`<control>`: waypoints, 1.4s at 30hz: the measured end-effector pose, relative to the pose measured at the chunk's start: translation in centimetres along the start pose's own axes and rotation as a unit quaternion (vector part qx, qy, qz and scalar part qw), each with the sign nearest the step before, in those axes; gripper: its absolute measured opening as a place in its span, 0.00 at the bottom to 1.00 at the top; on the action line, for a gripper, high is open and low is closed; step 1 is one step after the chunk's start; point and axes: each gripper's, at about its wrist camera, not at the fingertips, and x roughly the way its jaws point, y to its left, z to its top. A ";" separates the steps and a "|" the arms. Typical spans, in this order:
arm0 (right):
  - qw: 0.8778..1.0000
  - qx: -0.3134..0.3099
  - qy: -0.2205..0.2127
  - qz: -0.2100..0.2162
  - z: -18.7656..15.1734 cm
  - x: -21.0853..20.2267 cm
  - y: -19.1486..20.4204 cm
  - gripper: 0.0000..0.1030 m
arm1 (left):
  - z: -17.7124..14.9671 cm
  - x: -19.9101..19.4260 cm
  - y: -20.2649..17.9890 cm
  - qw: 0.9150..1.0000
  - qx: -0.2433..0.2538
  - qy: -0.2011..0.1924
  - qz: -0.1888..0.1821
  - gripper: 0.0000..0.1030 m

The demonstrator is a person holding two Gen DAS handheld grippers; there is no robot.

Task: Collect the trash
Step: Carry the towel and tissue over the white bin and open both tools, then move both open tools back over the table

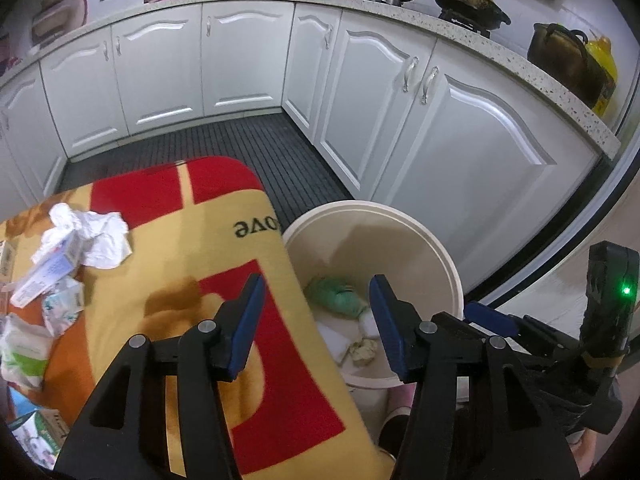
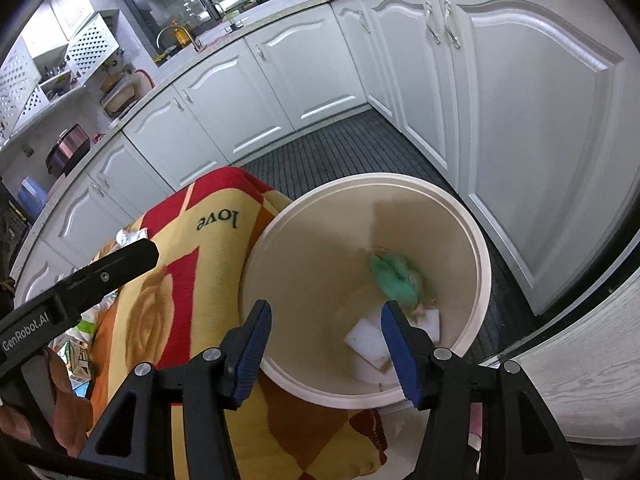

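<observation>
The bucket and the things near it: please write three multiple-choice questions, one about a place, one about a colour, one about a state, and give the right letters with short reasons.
1. Where is the bucket relative to the blanket?
A. On top of it
B. Beside its edge, on the floor
C. On the counter

2. What colour is the crumpled bag in the bucket?
A. Green
B. Blue
C. Black

3. What state is the right gripper in?
A. Shut on a tissue
B. Shut on the bucket rim
C. Open, holding nothing

Answers:
1 B, the rim sits next to the blanket's edge, above the dark floor.
2 A, it is plainly green against the cream wall.
3 C, its fingers stand apart over the bucket with nothing between them.
</observation>
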 end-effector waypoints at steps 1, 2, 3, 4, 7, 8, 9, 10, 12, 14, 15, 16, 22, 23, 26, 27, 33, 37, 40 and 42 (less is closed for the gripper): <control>1.000 -0.002 -0.001 0.002 0.0 -0.1 0.2 0.57 | -0.1 -0.2 0.2 1.000 -0.001 -0.002 0.002 0.51; 1.000 -0.005 -0.002 0.003 -0.1 -0.2 0.5 0.58 | -0.1 -0.5 0.3 1.000 0.000 -0.004 0.006 0.51; 1.000 -0.008 -0.003 0.003 -0.1 -0.3 0.8 0.58 | -0.2 -0.8 0.5 1.000 0.000 -0.006 0.011 0.51; 1.000 -0.010 -0.003 0.004 -0.1 -0.3 1.1 0.58 | -0.2 -1.2 0.7 1.000 0.000 -0.010 0.015 0.51; 1.000 -0.016 -0.003 0.010 -0.3 -0.4 2.1 0.58 | -0.4 -2.3 1.3 1.000 -0.004 -0.019 0.023 0.51; 1.000 -0.018 -0.003 0.011 -0.3 -0.5 2.5 0.58 | -0.6 -2.6 1.6 0.999 -0.006 -0.022 0.025 0.51; 1.000 -0.020 -0.004 0.012 -0.3 -0.5 2.7 0.58 | -0.7 -3.0 1.9 0.999 -0.007 -0.025 0.029 0.51; 1.000 -0.022 -0.005 0.014 -0.3 -0.6 3.0 0.59 | -0.9 -3.4 2.2 0.999 -0.009 -0.028 0.032 0.51; 0.999 -0.027 -0.007 0.019 -0.4 -0.8 3.8 0.60 | -1.1 -4.1 2.8 0.999 -0.012 -0.031 0.038 0.51; 0.999 -0.032 -0.011 0.022 -0.4 -1.0 4.5 0.64 | -1.3 -4.6 3.5 0.998 -0.016 -0.032 0.044 0.51; 0.999 -0.036 -0.012 0.023 -0.4 -1.1 5.0 0.64 | -1.5 -4.9 3.8 0.998 -0.018 -0.033 0.046 0.51; 0.999 -0.040 -0.012 0.025 -0.5 -1.2 5.4 0.64 | -1.6 -5.3 4.3 0.998 -0.023 -0.035 0.048 0.51; 0.997 -0.066 -0.012 0.039 -0.6 -1.2 8.5 0.65 | -2.1 -7.8 7.4 0.996 -0.047 -0.039 0.065 0.51; 0.997 -0.069 -0.011 0.044 -0.6 -1.1 9.1 0.65 | -2.2 -8.2 7.9 0.996 -0.049 -0.041 0.069 0.51; 0.995 -0.082 -0.007 0.057 -0.7 -0.7 11.0 0.65 | -2.6 -9.7 9.8 0.993 -0.052 -0.049 0.090 0.51; 0.994 -0.086 -0.005 0.060 -0.7 -0.6 11.6 0.65 | -2.7 -10.3 10.5 0.992 -0.054 -0.052 0.099 0.51; 0.991 -0.107 0.004 0.086 -0.9 0.3 15.5 0.66 | -3.5 -12.4 13.9 0.986 -0.073 -0.063 0.132 0.51; 0.988 -0.124 0.009 0.094 -1.3 0.7 17.7 0.69 | -4.3 -13.5 16.1 0.983 -0.086 -0.065 0.148 0.51; 0.985 -0.139 0.012 0.101 -1.5 0.9 19.4 0.69 | -4.9 -14.1 17.7 0.981 -0.092 -0.064 0.157 0.51; 0.984 -0.146 0.013 0.103 -1.5 1.1 20.2 0.69 | -5.1 -14.5 18.5 0.981 -0.093 -0.062 0.159 0.51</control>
